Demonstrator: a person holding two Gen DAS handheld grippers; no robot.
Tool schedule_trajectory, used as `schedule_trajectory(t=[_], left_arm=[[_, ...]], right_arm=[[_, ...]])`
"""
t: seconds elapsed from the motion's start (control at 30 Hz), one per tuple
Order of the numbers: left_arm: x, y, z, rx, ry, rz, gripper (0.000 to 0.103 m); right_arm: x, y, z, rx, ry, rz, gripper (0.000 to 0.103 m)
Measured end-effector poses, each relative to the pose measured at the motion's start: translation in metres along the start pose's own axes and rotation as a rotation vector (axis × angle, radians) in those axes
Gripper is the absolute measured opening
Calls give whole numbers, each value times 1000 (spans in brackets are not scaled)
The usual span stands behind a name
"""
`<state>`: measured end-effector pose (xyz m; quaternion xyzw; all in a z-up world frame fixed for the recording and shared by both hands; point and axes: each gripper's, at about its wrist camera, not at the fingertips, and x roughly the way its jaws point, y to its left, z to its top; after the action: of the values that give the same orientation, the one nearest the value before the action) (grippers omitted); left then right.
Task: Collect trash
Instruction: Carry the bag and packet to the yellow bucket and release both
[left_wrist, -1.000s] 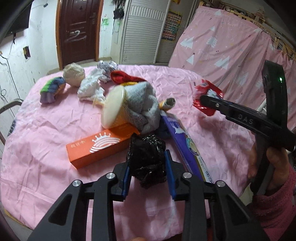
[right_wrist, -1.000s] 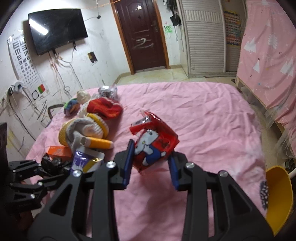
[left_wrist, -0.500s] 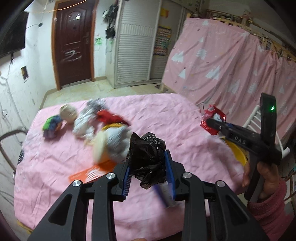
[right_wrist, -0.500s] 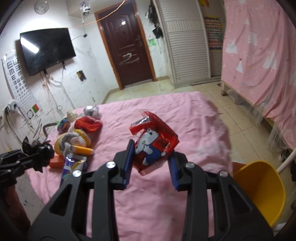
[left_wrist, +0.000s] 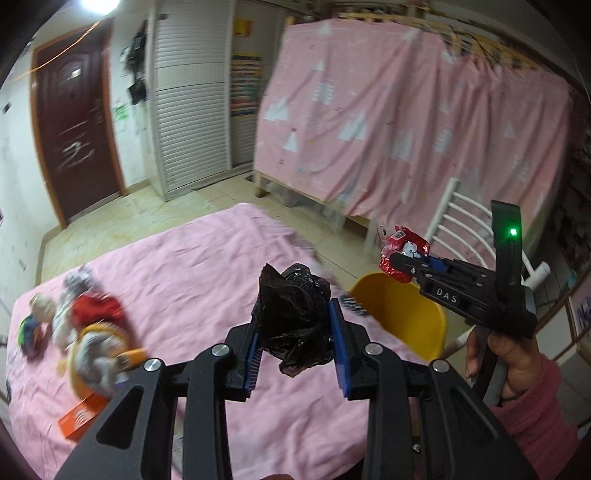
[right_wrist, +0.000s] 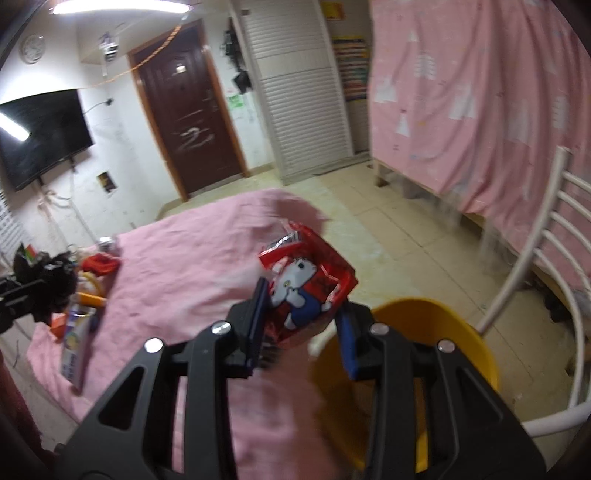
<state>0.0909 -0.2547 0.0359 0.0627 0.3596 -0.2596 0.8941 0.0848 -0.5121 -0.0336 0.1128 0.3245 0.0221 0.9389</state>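
The left gripper (left_wrist: 295, 343) is clamped on a crumpled black bag (left_wrist: 293, 317), held above the pink table (left_wrist: 192, 258). The right gripper (right_wrist: 301, 325) pinches a red wrapper (right_wrist: 306, 288) (cartoon print) over the rim of the yellow bin (right_wrist: 476, 354) beside the table; the bin's inside is too blurred to read.

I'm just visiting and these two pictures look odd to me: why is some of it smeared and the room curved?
Left wrist view: the toys and orange box on the pink cloth are motion-smeared, while the black bag in the left gripper stays sharp.
Right wrist view: the red wrapper is sharp; the yellow bin and the cloth blur.
Both: fisheye bending, dark corners, ceiling-light glare.
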Motion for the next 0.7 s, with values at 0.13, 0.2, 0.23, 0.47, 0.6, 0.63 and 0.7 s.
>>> schedule_trajectory(t=[0.13,0.2,0.23,0.47,0.6,0.63,0.7], left_arm=[[17,-33,10,57,15,-26,23],[28,-48,13,80,31,-31,23],[34,-56,15,91,41,-34,23],[71,-102,33,120,95,-122,23],[90,-130,40,139,94,-177,23],[94,-135,42,141,96,-187,23],[102,-147,43,147,101,-196,26]], right_arm=[[-2,-30,-6,19,15,-51,33],[-1,-42,-11,30,26,-65,33],[0,-48,-12,38,31,-70,33],[8,-82,-24,108,53,-91,62],[5,-100,-26,153,43,-105,63],[3,-105,-26,169,37,-110,63],[-1,-115,-26,194,25,-116,63]])
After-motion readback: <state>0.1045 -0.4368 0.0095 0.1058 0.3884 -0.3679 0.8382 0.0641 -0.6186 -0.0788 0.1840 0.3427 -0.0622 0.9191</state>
